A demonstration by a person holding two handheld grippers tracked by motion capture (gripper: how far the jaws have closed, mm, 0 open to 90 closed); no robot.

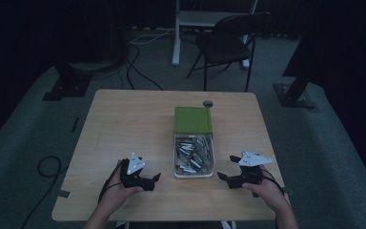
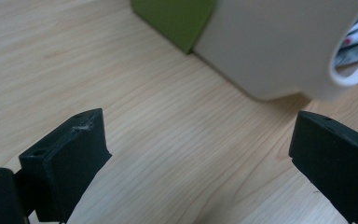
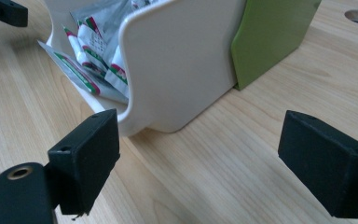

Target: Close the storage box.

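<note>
High view: white bin of small sachets sits mid-worktop, its far end tucked under a green cover. Left gripper and right gripper rest on either side of the bin's near end, both spread wide, grasping nothing. Judgement: nothing begun; no sachet is out on the worktop. Right gripper view: sachets bulge at the bin's lip.

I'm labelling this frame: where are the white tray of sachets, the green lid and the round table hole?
White plastic tray (image 3: 177, 70), right gripper view, side wall.
Green lid (image 1: 193, 119), high view, top.
Round table hole (image 1: 208, 103), high view, centre.
</note>
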